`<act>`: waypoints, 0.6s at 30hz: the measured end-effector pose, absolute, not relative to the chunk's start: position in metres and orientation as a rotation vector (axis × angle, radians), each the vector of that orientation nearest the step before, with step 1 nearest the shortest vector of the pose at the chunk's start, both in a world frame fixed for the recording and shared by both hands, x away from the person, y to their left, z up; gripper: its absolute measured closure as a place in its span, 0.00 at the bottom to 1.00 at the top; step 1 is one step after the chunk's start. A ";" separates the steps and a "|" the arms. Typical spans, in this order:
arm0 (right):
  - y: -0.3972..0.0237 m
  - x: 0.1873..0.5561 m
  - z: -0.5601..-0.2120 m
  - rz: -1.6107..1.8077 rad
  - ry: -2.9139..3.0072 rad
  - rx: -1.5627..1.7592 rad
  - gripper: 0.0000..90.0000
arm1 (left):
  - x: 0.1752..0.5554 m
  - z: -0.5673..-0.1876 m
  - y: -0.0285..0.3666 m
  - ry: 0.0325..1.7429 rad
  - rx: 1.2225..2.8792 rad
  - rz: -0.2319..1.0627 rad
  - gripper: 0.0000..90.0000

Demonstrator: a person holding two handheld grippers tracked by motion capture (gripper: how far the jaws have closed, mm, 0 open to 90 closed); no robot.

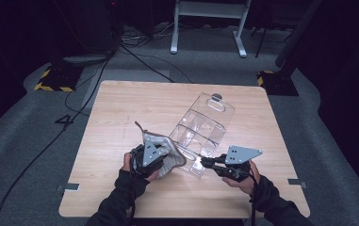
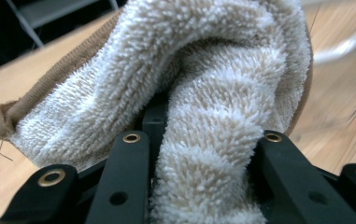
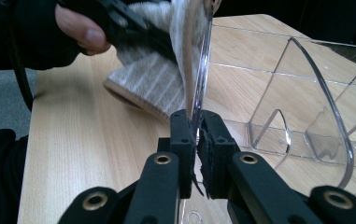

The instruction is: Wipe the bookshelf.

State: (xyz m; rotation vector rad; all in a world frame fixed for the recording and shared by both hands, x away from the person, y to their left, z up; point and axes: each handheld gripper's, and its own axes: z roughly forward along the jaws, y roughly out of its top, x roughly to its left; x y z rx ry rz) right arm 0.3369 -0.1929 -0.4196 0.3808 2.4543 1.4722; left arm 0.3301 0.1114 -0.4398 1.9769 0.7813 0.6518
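Right tool (image 3: 196, 140): jaws clenched on the near wall of the clear compartment tray (image 1: 200, 127), at 5 o'clock on the worktop (image 1: 120, 108). Left tool (image 1: 145, 160): jaws grasping a folded beige towel (image 2: 222, 116), pressed against the tray at 9 o'clock of the right tool.

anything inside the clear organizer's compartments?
The clear organizer looks empty: bare wood shows through its dividers. The near-left corner can't be checked, since the towel in the left gripper covers it.
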 end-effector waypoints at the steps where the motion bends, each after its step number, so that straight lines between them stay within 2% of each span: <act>1: -0.193 0.337 -0.419 1.468 2.453 0.383 0.94 | 0.329 -0.437 0.109 0.775 1.970 0.664 0.76; 6: -0.193 0.337 -0.420 1.472 2.451 0.387 0.94 | 0.319 -0.427 0.099 0.699 1.942 0.668 0.76; 10: -0.192 0.336 -0.419 1.461 2.448 0.385 0.94 | 0.305 -0.421 0.071 0.589 1.956 0.654 0.76; 18: -0.191 0.335 -0.420 1.458 2.441 0.393 0.94 | 0.294 -0.443 0.039 0.474 2.062 0.593 0.76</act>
